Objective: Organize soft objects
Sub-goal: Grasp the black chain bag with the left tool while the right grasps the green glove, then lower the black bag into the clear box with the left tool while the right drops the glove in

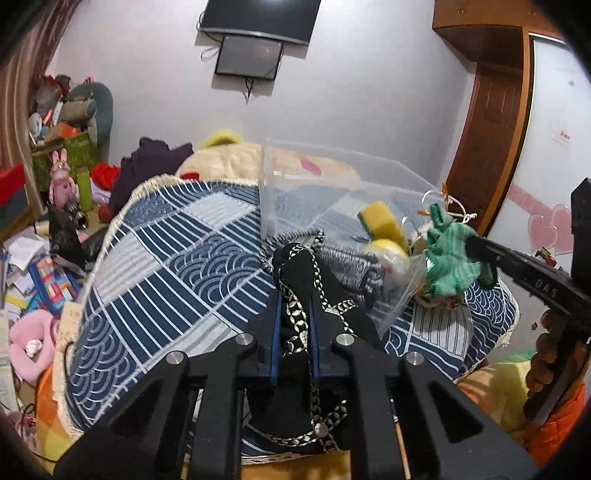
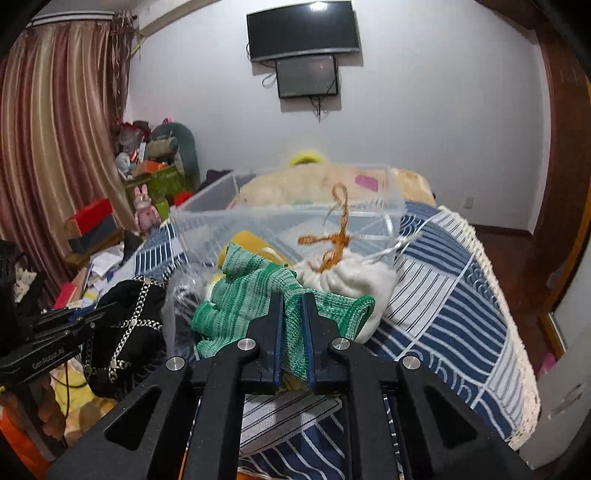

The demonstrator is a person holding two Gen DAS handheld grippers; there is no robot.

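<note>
My left gripper [image 1: 297, 295] is shut on a black cloth with silver chain trim [image 1: 306, 273] and holds it over the blue patterned bedspread [image 1: 166, 266]. The cloth also shows in the right wrist view [image 2: 125, 325]. My right gripper [image 2: 293, 299] is shut on a green knit glove [image 2: 251, 291], also seen in the left wrist view [image 1: 448, 258]. A clear plastic bin [image 1: 295, 184] stands behind the pile; in the right wrist view the bin [image 2: 288, 214] is straight ahead. A yellow sponge [image 1: 380, 221], a grey knit piece [image 1: 351, 267], a plastic bag [image 1: 399, 291] and a white drawstring pouch [image 2: 347, 277] lie in front of it.
A cream blanket [image 1: 229, 158] lies beyond the bin. Cluttered floor and shelves with toys and papers [image 1: 48, 236] are to the left. A wooden door [image 1: 491, 140] is on the right. Screens [image 2: 303, 33] hang on the far wall. Curtains [image 2: 55, 129] hang at left.
</note>
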